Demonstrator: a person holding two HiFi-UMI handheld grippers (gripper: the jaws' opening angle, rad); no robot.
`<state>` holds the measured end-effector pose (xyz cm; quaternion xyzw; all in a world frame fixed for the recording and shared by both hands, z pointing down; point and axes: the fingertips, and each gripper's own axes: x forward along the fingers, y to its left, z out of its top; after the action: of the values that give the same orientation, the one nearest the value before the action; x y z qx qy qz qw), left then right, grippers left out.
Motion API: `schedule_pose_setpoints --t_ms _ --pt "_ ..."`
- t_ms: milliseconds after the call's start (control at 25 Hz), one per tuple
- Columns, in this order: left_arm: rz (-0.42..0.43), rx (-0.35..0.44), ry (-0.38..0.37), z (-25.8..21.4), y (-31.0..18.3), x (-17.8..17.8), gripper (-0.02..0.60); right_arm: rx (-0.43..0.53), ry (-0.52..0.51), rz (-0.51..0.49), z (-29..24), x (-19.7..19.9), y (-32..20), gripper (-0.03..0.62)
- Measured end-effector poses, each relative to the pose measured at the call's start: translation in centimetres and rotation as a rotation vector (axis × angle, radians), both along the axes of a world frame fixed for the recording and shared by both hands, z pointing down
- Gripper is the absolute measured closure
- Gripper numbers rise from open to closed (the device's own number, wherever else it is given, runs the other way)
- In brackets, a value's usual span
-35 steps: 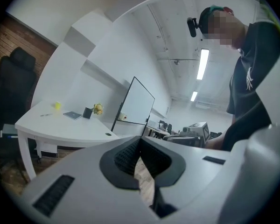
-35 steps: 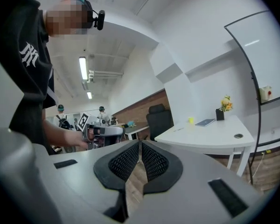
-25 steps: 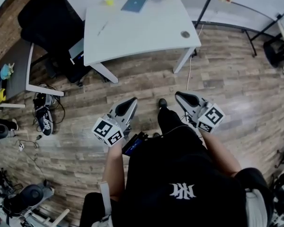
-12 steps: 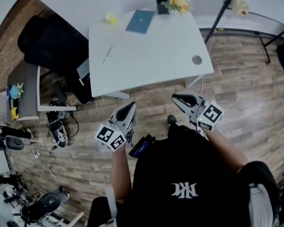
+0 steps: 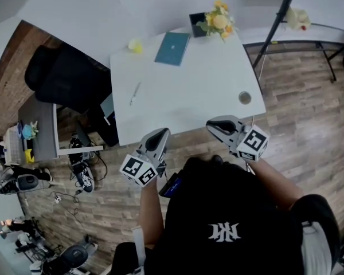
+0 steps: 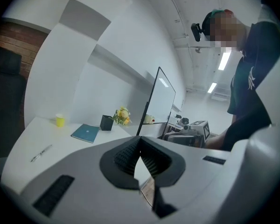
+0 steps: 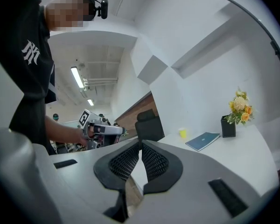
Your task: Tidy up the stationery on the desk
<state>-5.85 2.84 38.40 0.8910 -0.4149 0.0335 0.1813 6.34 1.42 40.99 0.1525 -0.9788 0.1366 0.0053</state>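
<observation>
The white desk point(image 5: 206, 96) carries a teal notebook point(image 5: 172, 48) at its far edge, while both grippers, left point(image 5: 159, 135) and right point(image 5: 212, 125), hang at its near edge with jaws pressed together on nothing, the left nearer the pen point(image 5: 135, 93) — ahead of it, long axis running away.

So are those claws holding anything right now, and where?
Nothing. The left gripper and right gripper both have jaws closed with nothing between them; the pen and notebook lie on the desk.
</observation>
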Motion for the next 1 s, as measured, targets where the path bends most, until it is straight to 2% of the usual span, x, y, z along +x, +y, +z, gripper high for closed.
schedule_pose_setpoints --t_ms 280,440,680,920,1000 --pt "0.026 -0.008 0.023 0.8 -5.1 -1.6 0.578 -0.017 0.027 0.021 1.1 -1.5 -4.0 0.551" --pt "0.078 -0.014 0.033 0.8 -8.9 -2.6 0.578 -0.032 0.041 0.064 0.8 -2.6 -7.0 0.551" --pt "0.16 0.001 -0.01 0.0 -14.4 -5.7 0.578 -0.037 0.036 0.116 -0.1 -5.9 -12.1 0.55" --pt "0.201 -0.032 -0.033 0.3 -20.1 -8.6 0.578 -0.053 0.057 0.177 0.0 -8.4 -17.3 0.549" --pt "0.224 -0.049 -0.064 0.9 -21.7 -9.4 0.578 -0.064 0.074 0.209 0.6 -8.8 -19.2 0.549"
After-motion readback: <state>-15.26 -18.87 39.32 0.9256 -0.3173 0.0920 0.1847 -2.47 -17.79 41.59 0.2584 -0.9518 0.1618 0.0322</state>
